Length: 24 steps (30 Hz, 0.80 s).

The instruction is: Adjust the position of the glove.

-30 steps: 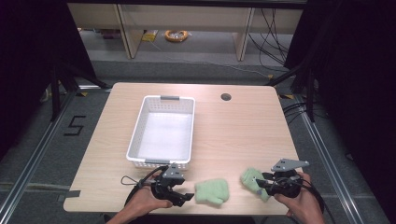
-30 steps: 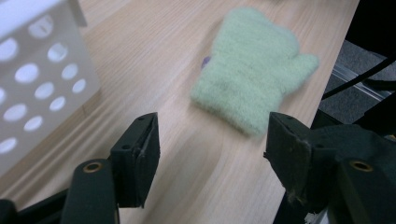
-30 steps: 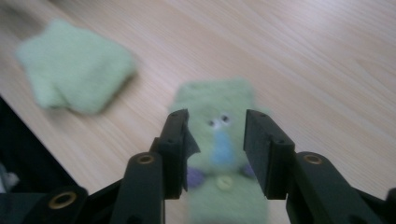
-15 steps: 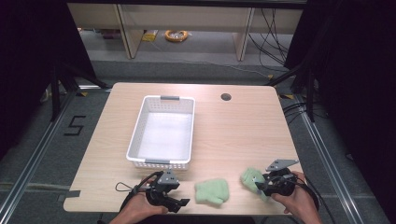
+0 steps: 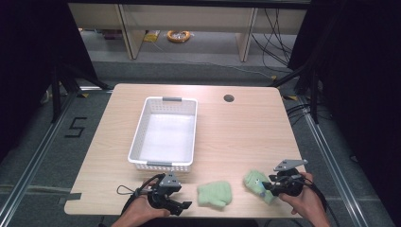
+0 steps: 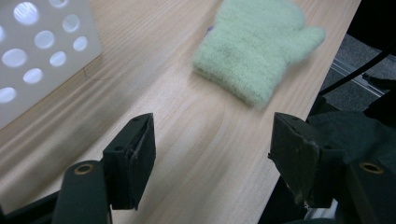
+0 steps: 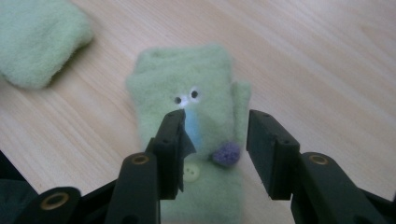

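Pale wood table on grey floor, black curtains either side, light wooden shelving behind, cables trailing.

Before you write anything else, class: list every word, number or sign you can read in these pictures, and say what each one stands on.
"5" – a dark mark on the grey floor, left of the table.

No other text is legible. The white basket, the two green mittens and both grippers carry no readable print. Packaging on the far shelf is too small to read.
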Motion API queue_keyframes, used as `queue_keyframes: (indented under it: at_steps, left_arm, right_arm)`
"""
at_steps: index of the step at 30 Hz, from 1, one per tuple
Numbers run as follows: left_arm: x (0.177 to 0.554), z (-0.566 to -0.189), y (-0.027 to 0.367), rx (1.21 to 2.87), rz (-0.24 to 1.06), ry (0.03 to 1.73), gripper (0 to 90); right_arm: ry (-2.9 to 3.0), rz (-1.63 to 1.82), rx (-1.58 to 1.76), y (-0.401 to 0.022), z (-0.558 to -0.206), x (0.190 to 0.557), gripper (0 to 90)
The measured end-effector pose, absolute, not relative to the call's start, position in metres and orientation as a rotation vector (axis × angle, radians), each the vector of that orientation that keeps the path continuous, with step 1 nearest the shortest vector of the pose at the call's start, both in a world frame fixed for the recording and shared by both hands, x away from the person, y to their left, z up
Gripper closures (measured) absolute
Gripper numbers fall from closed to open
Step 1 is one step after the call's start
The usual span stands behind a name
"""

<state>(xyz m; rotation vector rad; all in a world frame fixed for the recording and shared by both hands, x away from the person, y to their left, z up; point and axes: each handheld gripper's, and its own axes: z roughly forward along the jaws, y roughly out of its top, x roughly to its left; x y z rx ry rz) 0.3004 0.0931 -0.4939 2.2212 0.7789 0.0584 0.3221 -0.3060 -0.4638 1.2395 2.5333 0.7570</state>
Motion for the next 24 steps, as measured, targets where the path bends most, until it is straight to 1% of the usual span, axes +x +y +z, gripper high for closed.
queue_keyframes:
  at_steps: [5, 7, 9, 13, 15, 16, 20, 24]
  left_arm:
    - [0.3, -0.494, 0.093, 2.224, 0.06, 0.776, 31.0]
    - [0.301, -0.493, 0.095, 2.255, 0.067, 0.752, 31.0]
    - [0.301, -0.494, 0.094, 2.237, 0.066, 0.766, 31.0]
    - [0.3, -0.493, 0.094, 2.231, 0.063, 0.767, 30.9]
    - [0.3, -0.493, 0.094, 2.231, 0.062, 0.768, 30.9]
    - [0.3, -0.493, 0.094, 2.229, 0.06, 0.774, 30.9]
    - [0.3, -0.493, 0.094, 2.24, 0.057, 0.774, 30.9]
    - [0.299, -0.493, 0.093, 2.227, 0.062, 0.773, 30.9]
  right_arm:
    - [2.557, 0.748, 1.117, -0.301, -0.46, 0.319, 57.2]
    - [2.578, 0.745, 1.064, -0.294, -0.462, 0.318, 56.3]
    - [2.602, 0.723, 1.067, -0.292, -0.461, 0.319, 56.0]
    - [2.632, 0.685, 1.078, -0.289, -0.472, 0.328, 55.0]
    - [2.642, 0.683, 1.109, -0.287, -0.479, 0.331, 58.2]
    - [2.644, 0.694, 1.095, -0.286, -0.481, 0.332, 61.6]
    - [2.642, 0.685, 1.093, -0.285, -0.481, 0.332, 80.9]
    - [2.626, 0.714, 1.095, -0.287, -0.48, 0.331, 86.4]
